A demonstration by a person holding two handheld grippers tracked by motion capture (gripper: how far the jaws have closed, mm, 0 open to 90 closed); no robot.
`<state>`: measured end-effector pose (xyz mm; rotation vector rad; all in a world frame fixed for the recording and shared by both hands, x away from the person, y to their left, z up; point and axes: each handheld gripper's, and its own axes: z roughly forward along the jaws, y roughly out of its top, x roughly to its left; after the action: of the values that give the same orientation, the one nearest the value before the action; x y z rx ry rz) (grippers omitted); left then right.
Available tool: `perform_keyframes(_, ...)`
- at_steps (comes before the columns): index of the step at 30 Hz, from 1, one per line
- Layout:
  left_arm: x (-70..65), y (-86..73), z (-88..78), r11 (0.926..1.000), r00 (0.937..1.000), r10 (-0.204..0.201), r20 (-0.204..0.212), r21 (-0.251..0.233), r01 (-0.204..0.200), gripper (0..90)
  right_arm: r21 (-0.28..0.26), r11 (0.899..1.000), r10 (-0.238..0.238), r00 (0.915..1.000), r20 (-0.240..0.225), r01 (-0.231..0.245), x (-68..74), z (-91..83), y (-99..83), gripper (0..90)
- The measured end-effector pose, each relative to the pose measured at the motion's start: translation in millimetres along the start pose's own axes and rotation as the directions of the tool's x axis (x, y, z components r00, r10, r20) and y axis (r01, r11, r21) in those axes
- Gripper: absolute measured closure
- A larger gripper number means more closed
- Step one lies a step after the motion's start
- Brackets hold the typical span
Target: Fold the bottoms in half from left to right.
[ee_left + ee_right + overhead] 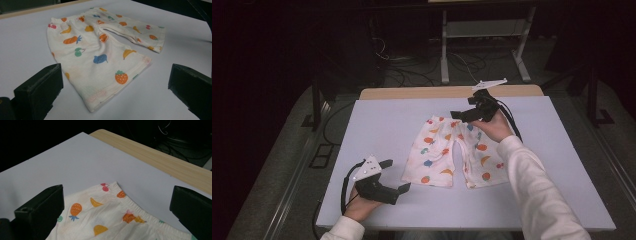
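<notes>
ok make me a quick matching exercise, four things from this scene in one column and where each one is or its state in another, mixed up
Column one:
1. left gripper
2. right gripper
3. shorts
4. white sheet

Column two:
A. lying flat in the middle of the table, waistband at the far side
B. open, near the front left edge, jaws towards a leg hem
C. covers the tabletop, a wooden strip bare along the far edge
D. open, above the waistband

Pairs: 1-B, 2-D, 3-A, 4-C
</notes>
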<state>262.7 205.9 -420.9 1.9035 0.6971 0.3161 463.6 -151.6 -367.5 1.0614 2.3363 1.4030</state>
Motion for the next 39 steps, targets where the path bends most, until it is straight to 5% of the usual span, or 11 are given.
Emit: perform_keyframes(39,0.2,1.9,3.1,1.0,0.9998,0.006,0.019,-0.004,-0.006,0.0,0.051,0.998,0.047,0.9988,0.008,-0.048,-4.8,77.4,2.3,0.0)
